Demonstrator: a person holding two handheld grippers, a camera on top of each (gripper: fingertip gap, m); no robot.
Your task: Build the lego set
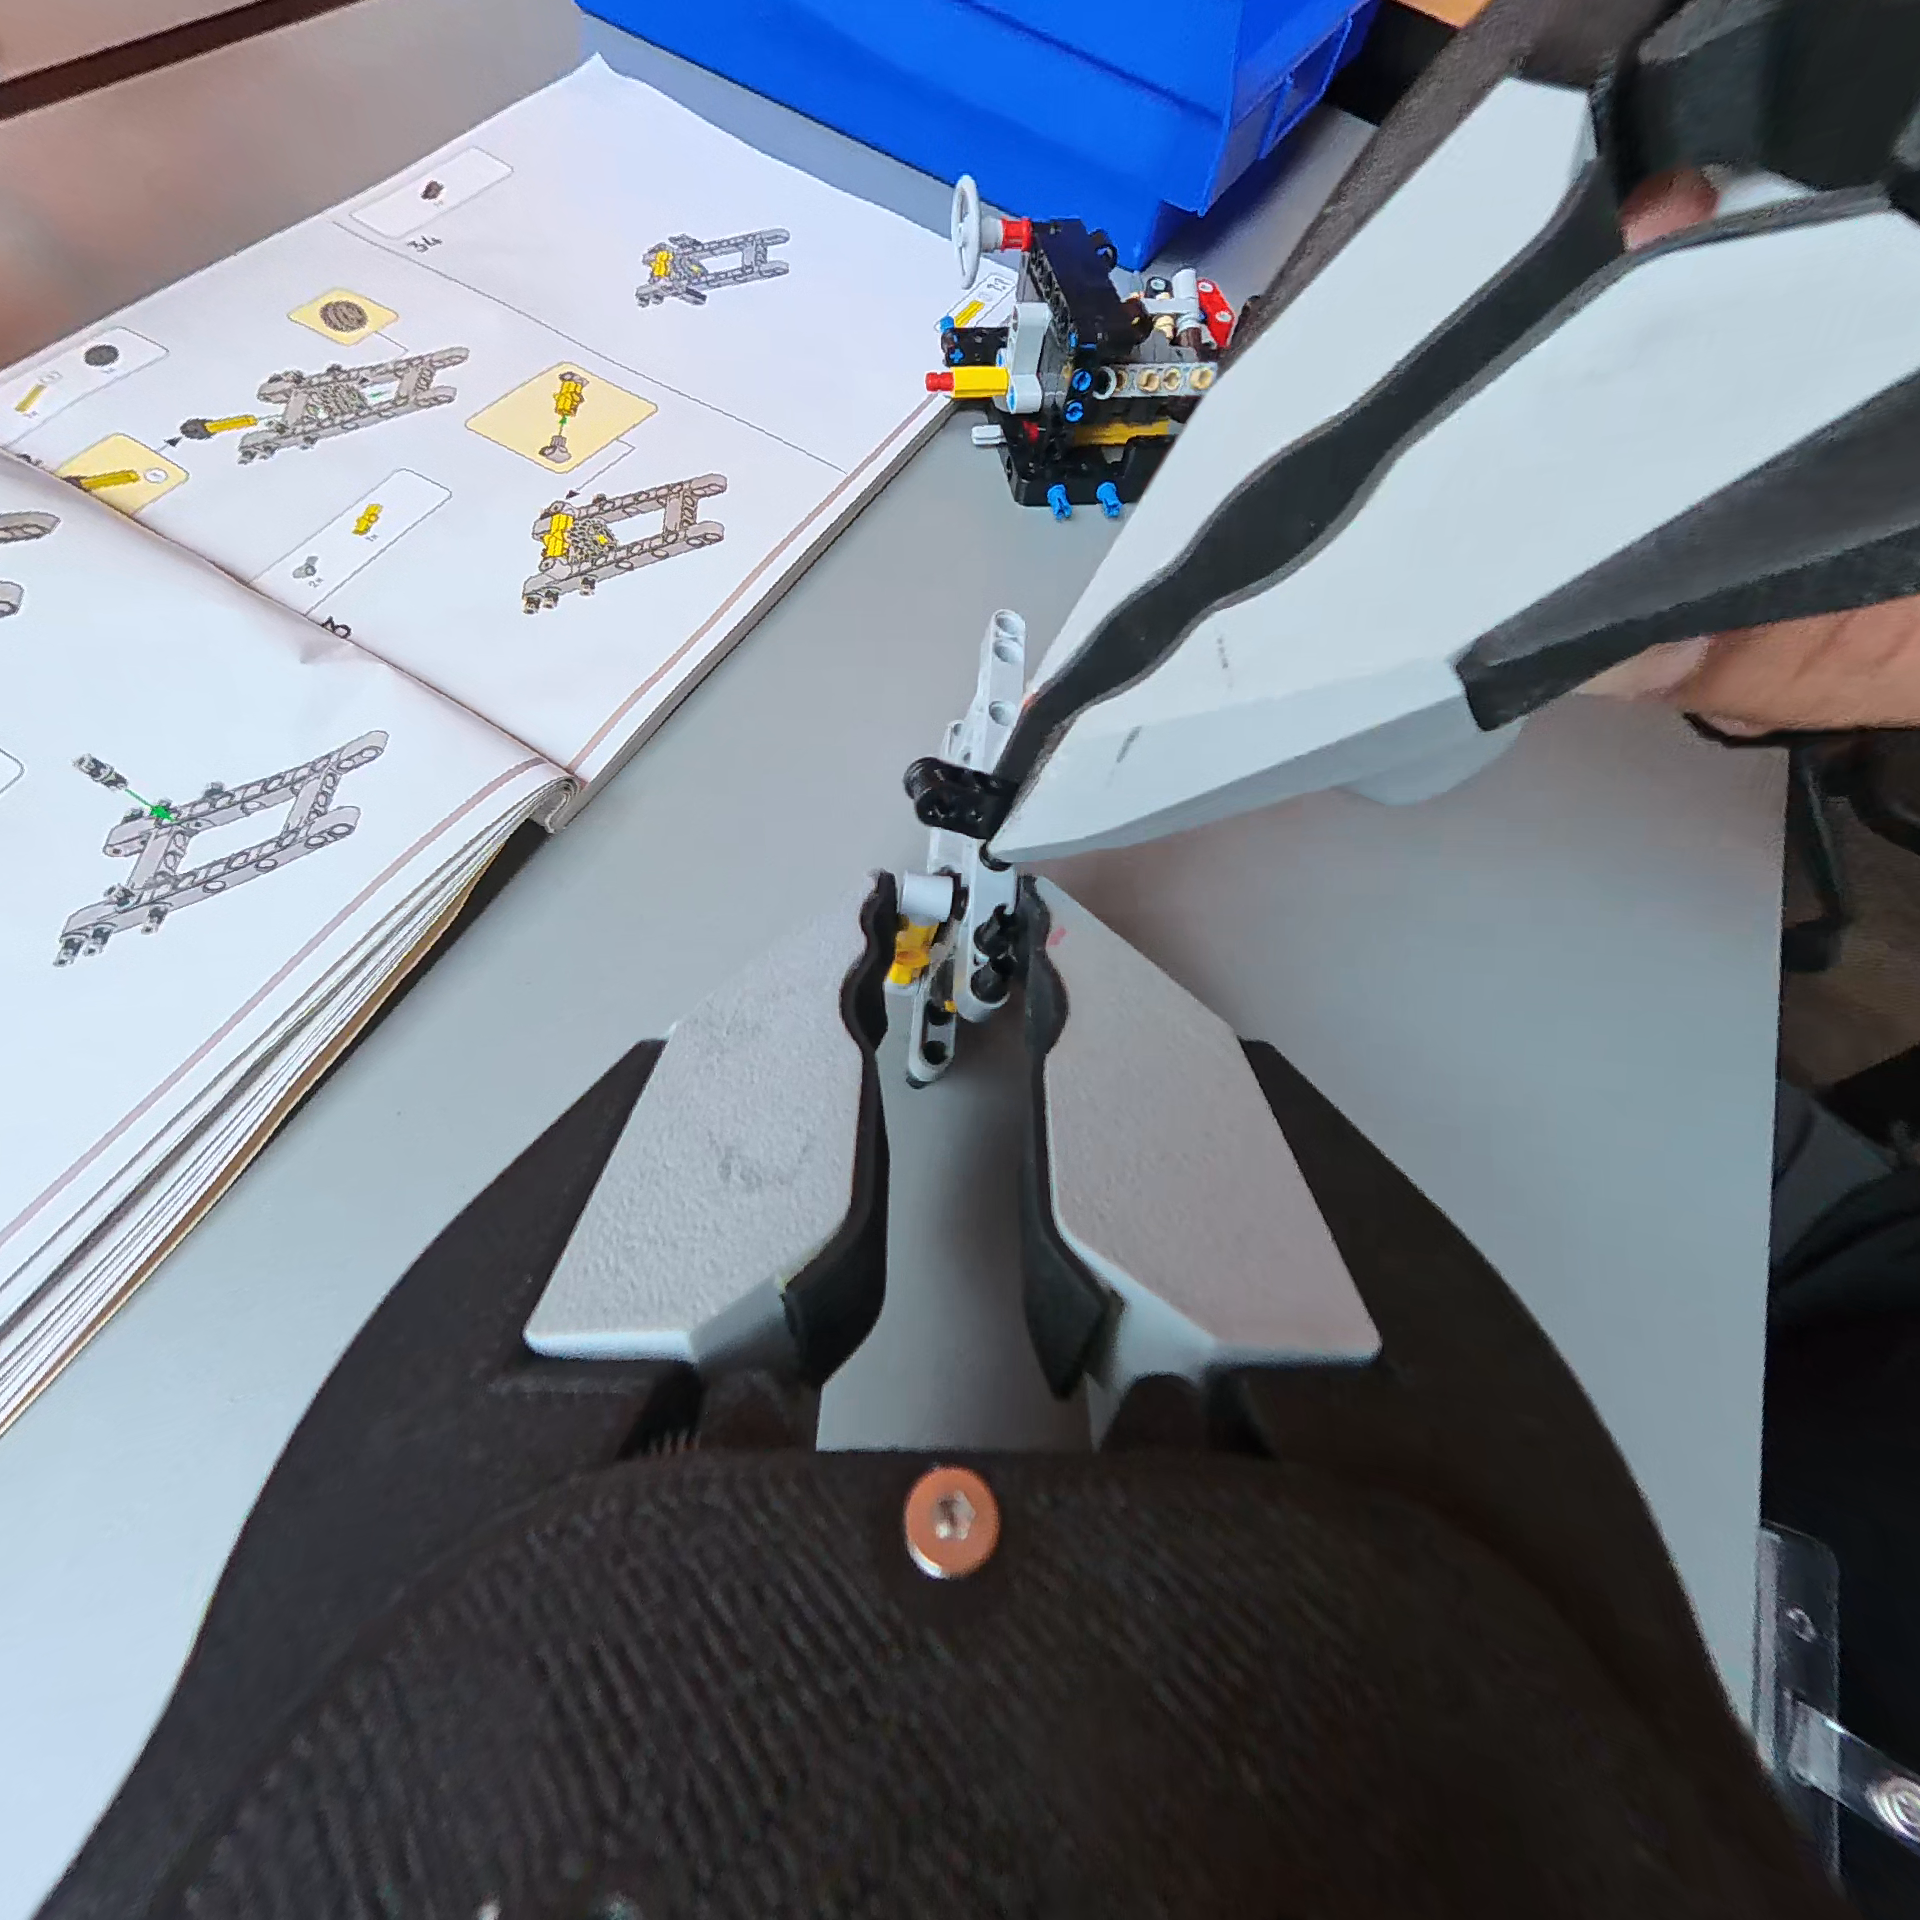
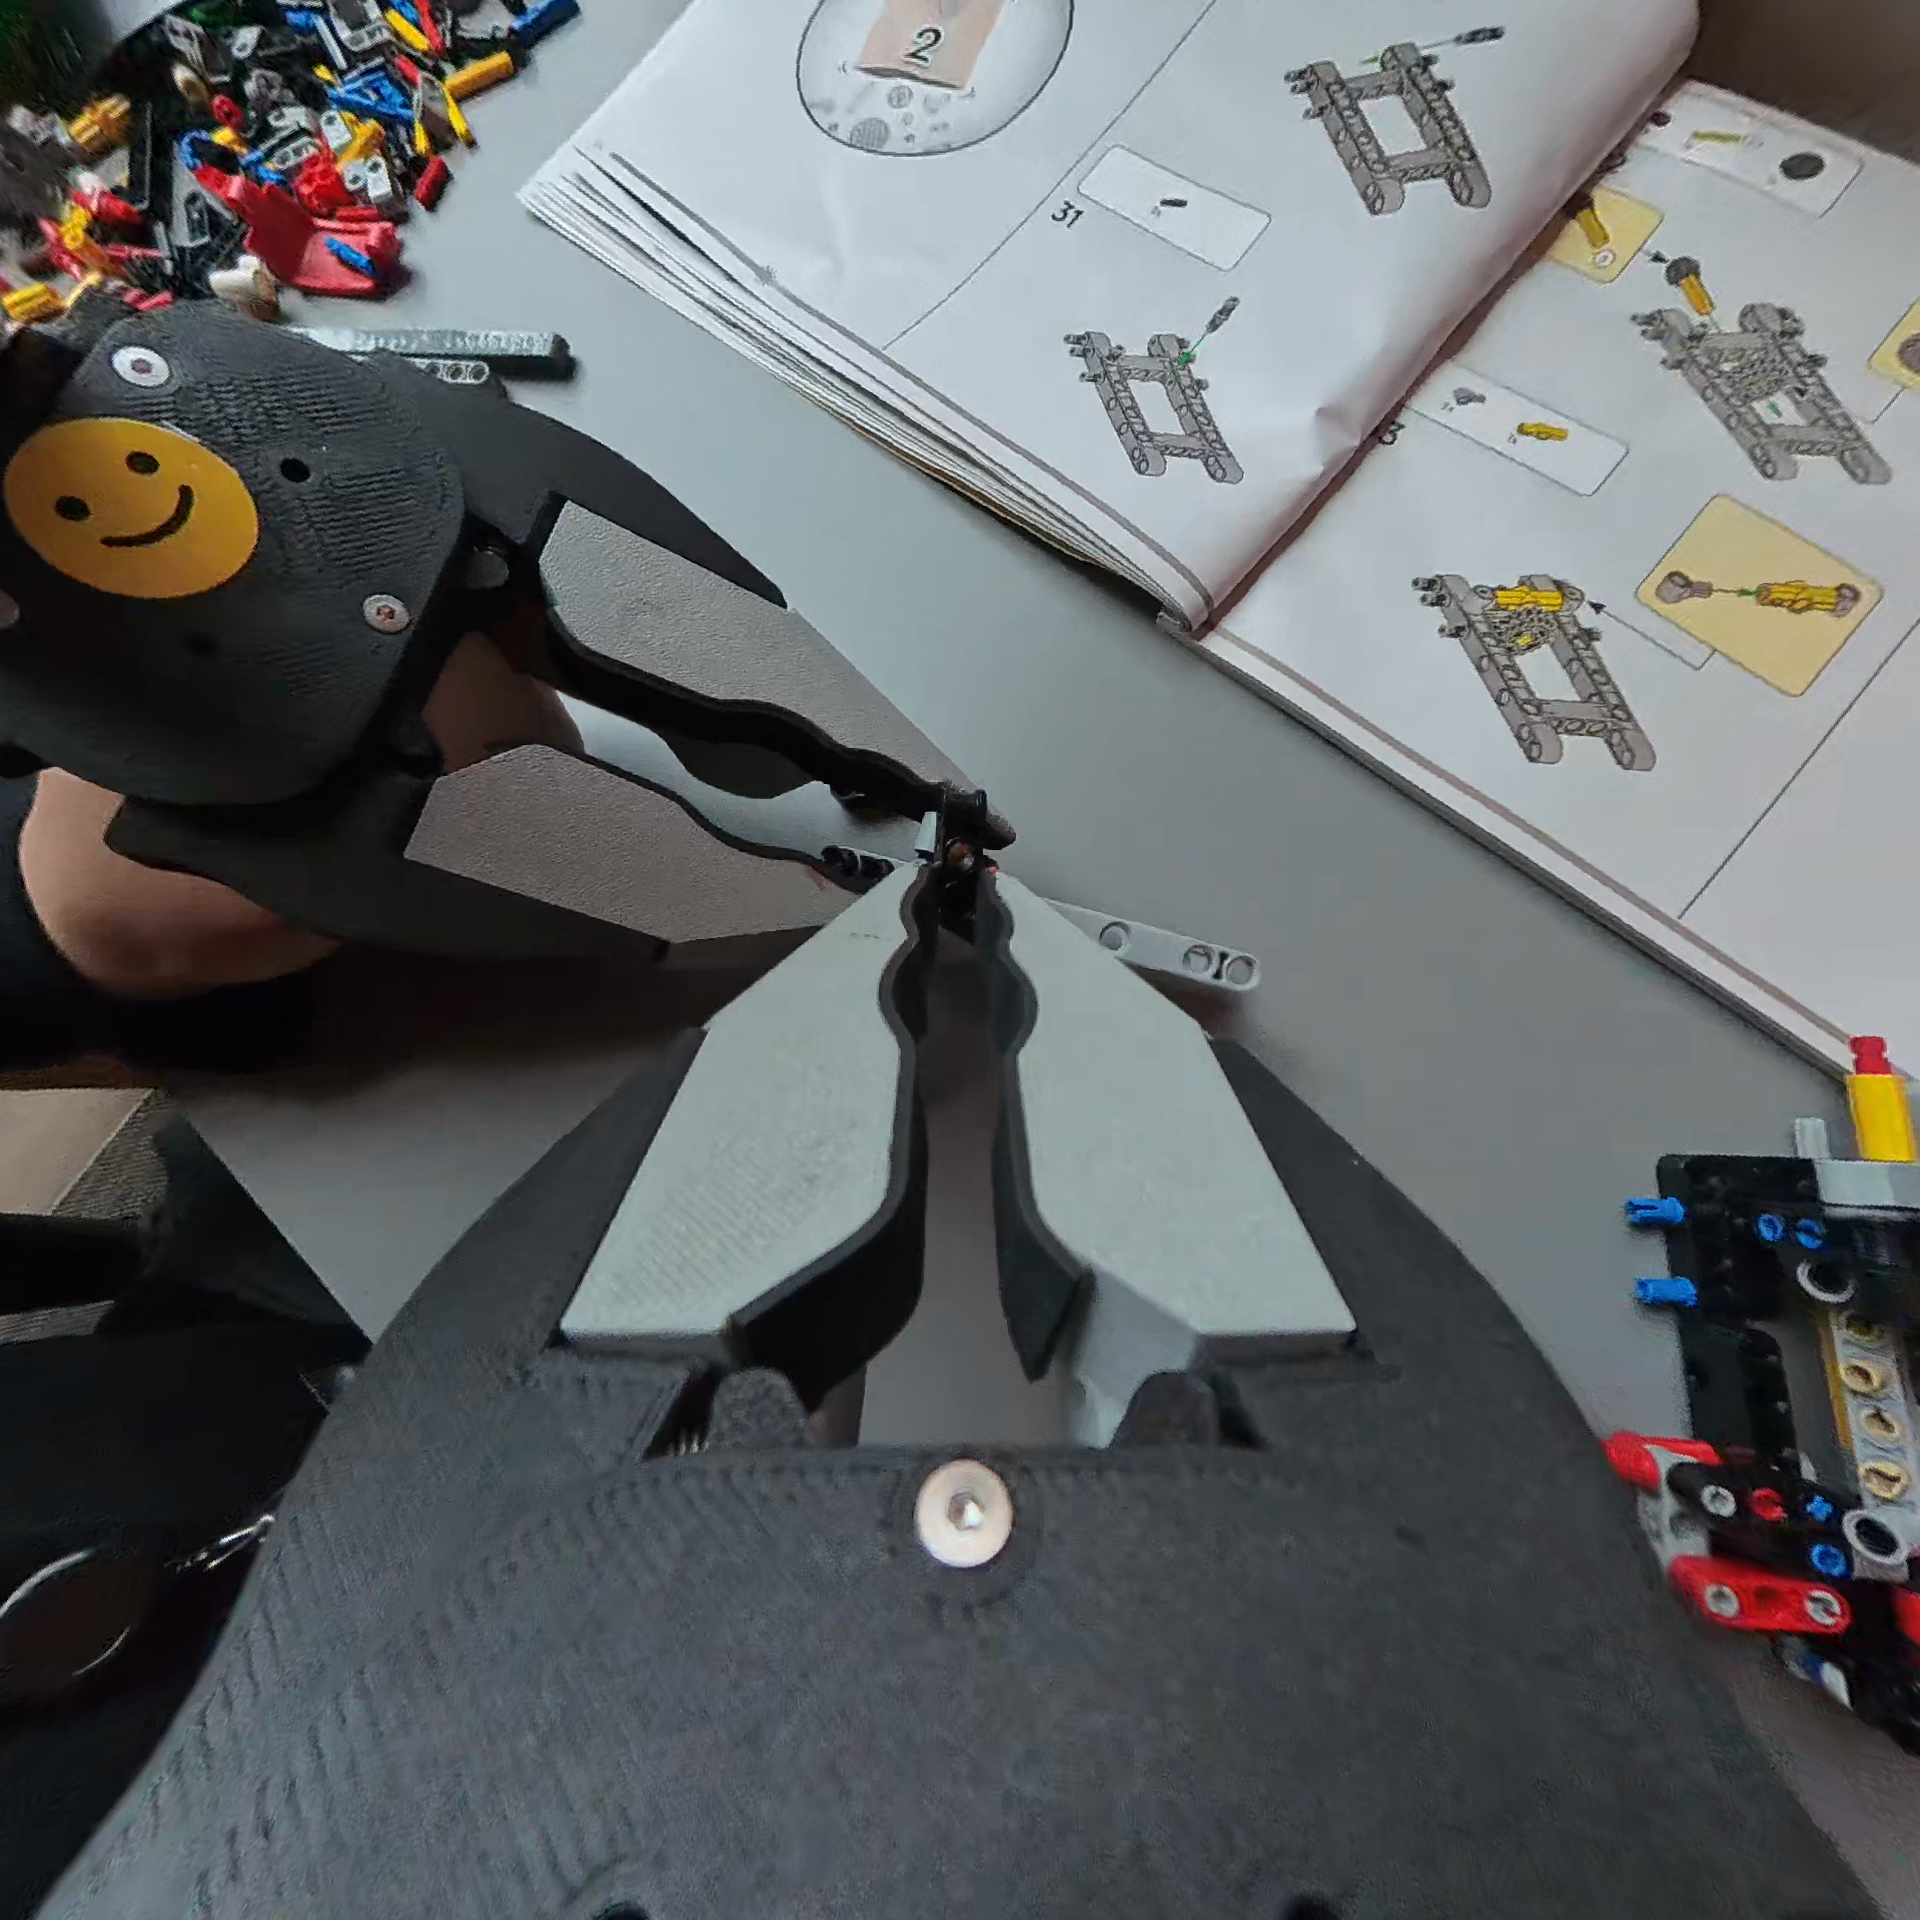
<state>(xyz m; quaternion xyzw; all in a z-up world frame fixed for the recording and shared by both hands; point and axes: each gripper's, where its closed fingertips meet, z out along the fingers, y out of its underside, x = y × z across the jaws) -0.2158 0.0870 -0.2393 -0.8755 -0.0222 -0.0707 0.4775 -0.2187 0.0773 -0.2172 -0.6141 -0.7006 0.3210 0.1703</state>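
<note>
We hold a light grey beam frame [image 1: 971, 831] upright over the grey table [image 1: 727, 727], our left gripper [image 1: 951, 940] pinching its lower end, where a yellow connector [image 1: 911, 951] and black pins sit between the pads. From ahead and to the right of those tips, our right gripper [image 1: 1003, 821] comes in with its tips pressed onto a small black connector [image 1: 951, 795], which touches the frame's side just above the left tips.

In the right wrist view the same meeting shows at the right gripper's tips [image 2: 961, 894]: the black piece [image 2: 958, 847] is nipped there, the left gripper [image 2: 914, 821] reaches in from the left, and a grey beam end [image 2: 1184, 951] juts out to the right.

The instruction booklet [image 1: 416, 468] lies open beyond and left of the left gripper; a larger black-and-grey assembly [image 1: 1081, 364] waits beyond the tips in front of a blue bin [image 1: 1039, 94], and loose parts [image 2: 239, 135] are heaped far left of the right gripper.

We judge the step to be seating this black connector on the frame. Next calls for a straight push along the pin holes while the left grip stays firm, so the frame does not twist.
</note>
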